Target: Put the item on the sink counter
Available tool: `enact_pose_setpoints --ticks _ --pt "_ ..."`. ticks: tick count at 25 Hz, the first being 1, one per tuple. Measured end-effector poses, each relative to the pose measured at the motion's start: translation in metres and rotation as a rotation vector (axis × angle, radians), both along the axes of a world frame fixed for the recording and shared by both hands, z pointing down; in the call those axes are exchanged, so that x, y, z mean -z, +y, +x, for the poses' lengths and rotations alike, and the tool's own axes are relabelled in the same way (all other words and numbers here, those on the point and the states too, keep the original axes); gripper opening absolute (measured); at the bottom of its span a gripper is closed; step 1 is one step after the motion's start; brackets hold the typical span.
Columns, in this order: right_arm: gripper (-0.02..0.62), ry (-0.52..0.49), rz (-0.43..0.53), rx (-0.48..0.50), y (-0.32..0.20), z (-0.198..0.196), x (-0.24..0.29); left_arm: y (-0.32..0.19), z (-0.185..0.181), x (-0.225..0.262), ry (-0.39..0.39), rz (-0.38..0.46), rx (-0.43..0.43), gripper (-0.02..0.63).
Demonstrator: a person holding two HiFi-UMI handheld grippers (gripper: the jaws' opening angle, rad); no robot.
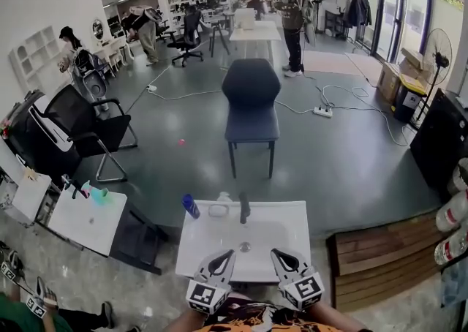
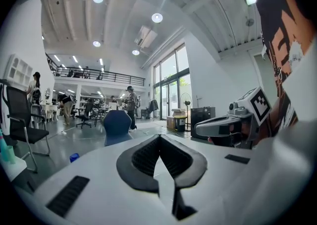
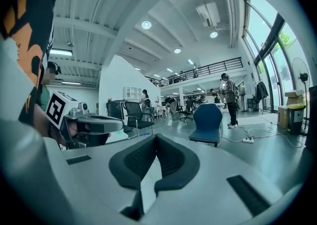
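A white sink counter (image 1: 292, 215) with a basin and a black faucet (image 1: 243, 208) stands just in front of me in the head view. At its back left corner lies a blue bottle (image 1: 190, 206), with a pale clear item (image 1: 219, 208) beside it. My left gripper (image 1: 223, 257) and right gripper (image 1: 281, 256) hover side by side over the counter's near edge. In the left gripper view the left gripper (image 2: 159, 139) has its dark pads together with nothing between them. The right gripper (image 3: 155, 137) looks the same in its own view: shut and empty.
A dark blue chair (image 1: 251, 104) stands beyond the sink. At the left are a black office chair (image 1: 80, 129) and a small white table (image 1: 73, 229) with a teal cup (image 1: 99, 194). A wooden pallet (image 1: 380, 257) lies at the right. Cables and a power strip (image 1: 322, 111) cross the floor; people stand far back.
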State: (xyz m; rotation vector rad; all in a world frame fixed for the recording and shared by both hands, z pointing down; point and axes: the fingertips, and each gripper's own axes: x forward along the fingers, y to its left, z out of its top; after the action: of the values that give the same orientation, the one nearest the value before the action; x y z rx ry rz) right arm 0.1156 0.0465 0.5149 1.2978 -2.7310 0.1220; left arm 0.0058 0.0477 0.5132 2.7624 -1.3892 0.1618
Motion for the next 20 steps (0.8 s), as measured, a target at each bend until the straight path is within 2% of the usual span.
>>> enact_pose_setpoints --ticks 7,12,20 --pt "0.014 -0.034 0.025 -0.030 0.010 0.016 0.010 0.017 0.017 0.013 0.007 0.006 -0.021 0.018" --pt "0.014 -0.018 0.089 0.025 0.023 0.011 0.009 0.018 0.024 0.015 -0.008 0.019 -0.035 0.018" --pt "0.014 -0.037 0.089 -0.052 0.030 0.029 0.018 0.018 0.044 0.020 -0.018 0.027 -0.082 0.018"
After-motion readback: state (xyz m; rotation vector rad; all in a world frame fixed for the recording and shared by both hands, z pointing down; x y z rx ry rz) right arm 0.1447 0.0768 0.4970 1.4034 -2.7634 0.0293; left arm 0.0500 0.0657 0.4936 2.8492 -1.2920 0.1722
